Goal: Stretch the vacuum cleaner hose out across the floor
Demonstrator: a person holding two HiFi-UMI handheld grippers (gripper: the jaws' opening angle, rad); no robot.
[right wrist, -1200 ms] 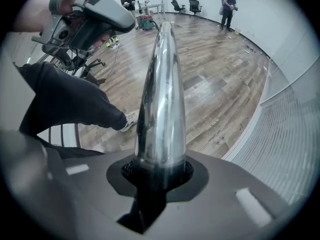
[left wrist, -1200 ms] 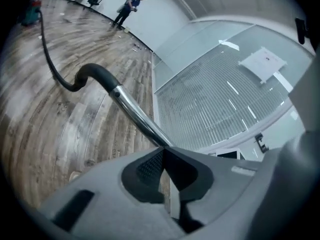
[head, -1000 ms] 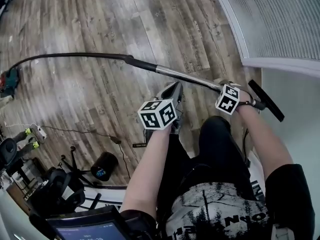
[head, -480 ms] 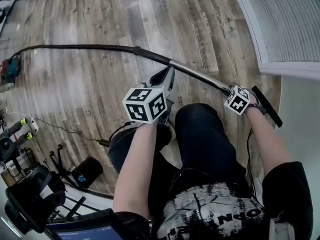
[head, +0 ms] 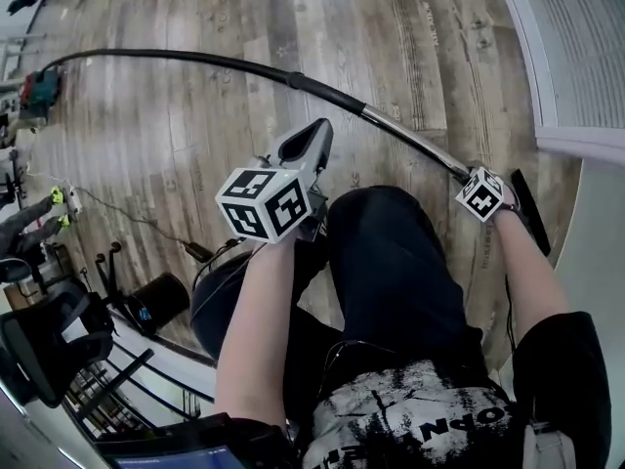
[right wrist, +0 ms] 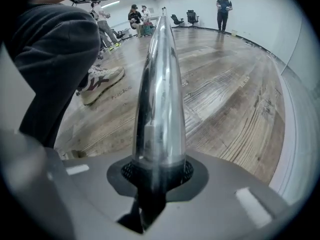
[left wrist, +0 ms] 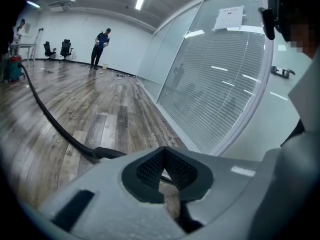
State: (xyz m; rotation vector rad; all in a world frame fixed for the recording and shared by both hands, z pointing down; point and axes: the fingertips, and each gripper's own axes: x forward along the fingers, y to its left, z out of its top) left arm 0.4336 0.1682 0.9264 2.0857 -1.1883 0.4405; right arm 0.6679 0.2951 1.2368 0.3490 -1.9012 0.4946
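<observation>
The black vacuum hose (head: 176,57) curves over the wood floor from the vacuum body (head: 39,91) at far left to a cuff (head: 293,78). From there a chrome wand (head: 410,140) runs right to the floor nozzle (head: 532,213). My right gripper (head: 471,179) is shut on the wand near the nozzle, and its jaws have just closed a little tighter on it. In the right gripper view the wand (right wrist: 160,84) rises straight out of the right gripper (right wrist: 159,171). My left gripper (head: 312,135) is shut and empty, hanging short of the wand. In the left gripper view the hose (left wrist: 50,119) lies beyond the left gripper (left wrist: 162,171).
A glass wall with blinds (head: 586,47) runs along the right. The person's bent legs (head: 391,262) fill the near middle, one shoe (right wrist: 100,81) beside the wand. Stands and gear (head: 146,301) crowd the lower left, with a thin cable (head: 127,218) on the floor. People stand far off (left wrist: 101,46).
Both hands have sunk toward the floor, the right one taking the wand down with it. The person's knees have bent, and the left gripper has drifted left.
</observation>
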